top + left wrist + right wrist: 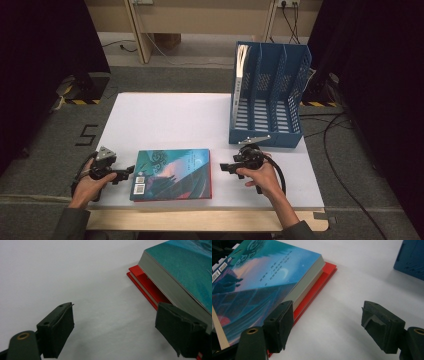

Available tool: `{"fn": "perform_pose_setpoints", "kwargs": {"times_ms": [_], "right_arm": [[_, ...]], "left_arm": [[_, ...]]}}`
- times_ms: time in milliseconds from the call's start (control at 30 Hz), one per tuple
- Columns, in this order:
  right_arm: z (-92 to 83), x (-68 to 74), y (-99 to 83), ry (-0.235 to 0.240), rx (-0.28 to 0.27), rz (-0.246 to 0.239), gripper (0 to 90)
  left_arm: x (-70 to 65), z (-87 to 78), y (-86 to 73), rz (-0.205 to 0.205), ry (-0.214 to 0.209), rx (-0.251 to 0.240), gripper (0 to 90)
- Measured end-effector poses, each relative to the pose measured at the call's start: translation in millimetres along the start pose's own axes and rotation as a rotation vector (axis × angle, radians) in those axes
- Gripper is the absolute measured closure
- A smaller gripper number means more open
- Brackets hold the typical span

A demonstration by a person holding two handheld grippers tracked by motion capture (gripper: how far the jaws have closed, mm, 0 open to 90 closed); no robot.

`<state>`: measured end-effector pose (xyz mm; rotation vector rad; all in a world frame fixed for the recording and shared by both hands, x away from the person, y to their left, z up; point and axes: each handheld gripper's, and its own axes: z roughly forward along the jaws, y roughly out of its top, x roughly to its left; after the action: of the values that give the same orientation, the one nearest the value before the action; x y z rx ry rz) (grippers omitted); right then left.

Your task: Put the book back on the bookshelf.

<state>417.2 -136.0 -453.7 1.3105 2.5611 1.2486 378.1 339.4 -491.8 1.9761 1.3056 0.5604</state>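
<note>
Two grippers, left gripper (131, 171) and right gripper (223, 168), flank your teal book (172, 173) at lower centre, jaws wide and empty, positioned to lift it.

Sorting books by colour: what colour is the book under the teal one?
Red, clearest in the right gripper view.

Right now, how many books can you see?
3: a teal-covered book lies atop a red book on the table, and one book stands in the blue file rack's left slot. Others may be hidden.
</note>
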Motion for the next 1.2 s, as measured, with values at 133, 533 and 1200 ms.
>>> {"fn": "perform_pose_setpoints", "kwargs": {"times_ms": [133, 533, 1200], "right_arm": [[3.5, 3.7, -0.7, 0.008, 0.011, -0.003, 26.8], [11.6, 9.6, -1.8, 0.046, 0.025, -0.009, 26.8], [24.2, 16.3, -0.7, 0.099, 0.047, -0.006, 26.8]], "left_arm": [[-4.5, -2.2, 2.8, 0.012, -0.022, -0.006, 15.5], [-13.5, -7.2, 7.1, 0.044, -0.013, 0.014, 28.5], [-36.2, -14.9, 15.3, 0.138, 0.053, 0.041, 56.6]]}}
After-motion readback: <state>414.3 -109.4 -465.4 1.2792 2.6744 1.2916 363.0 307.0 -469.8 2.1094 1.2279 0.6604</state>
